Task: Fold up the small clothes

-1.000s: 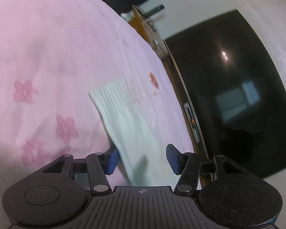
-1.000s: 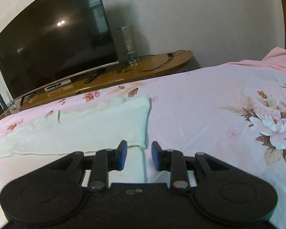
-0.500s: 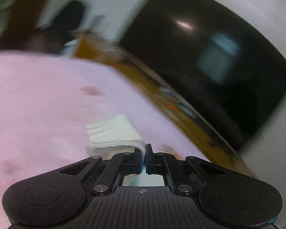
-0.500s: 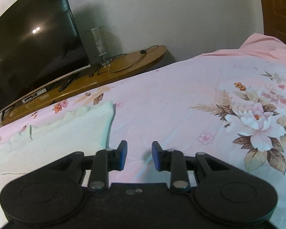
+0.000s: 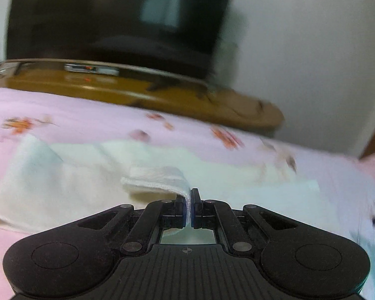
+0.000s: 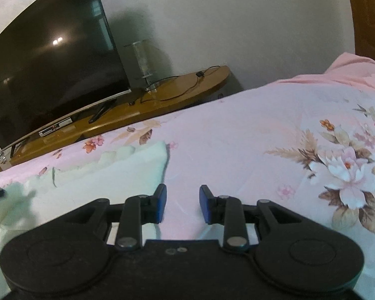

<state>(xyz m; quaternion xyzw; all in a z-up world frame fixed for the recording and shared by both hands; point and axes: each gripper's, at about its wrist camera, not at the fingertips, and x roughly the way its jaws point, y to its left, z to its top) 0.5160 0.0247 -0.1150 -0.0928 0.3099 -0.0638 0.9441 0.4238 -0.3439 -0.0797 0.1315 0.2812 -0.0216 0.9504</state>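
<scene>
Pale cream cloth [image 5: 62, 187] lies on pink floral bedsheet [image 6: 275, 137].

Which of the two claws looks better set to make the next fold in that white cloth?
Left, most likely. The left gripper is shut on an edge of the white cloth, lifted off the pink bedsheet. The right gripper is open, holding nothing, beside the cloth's end.
</scene>
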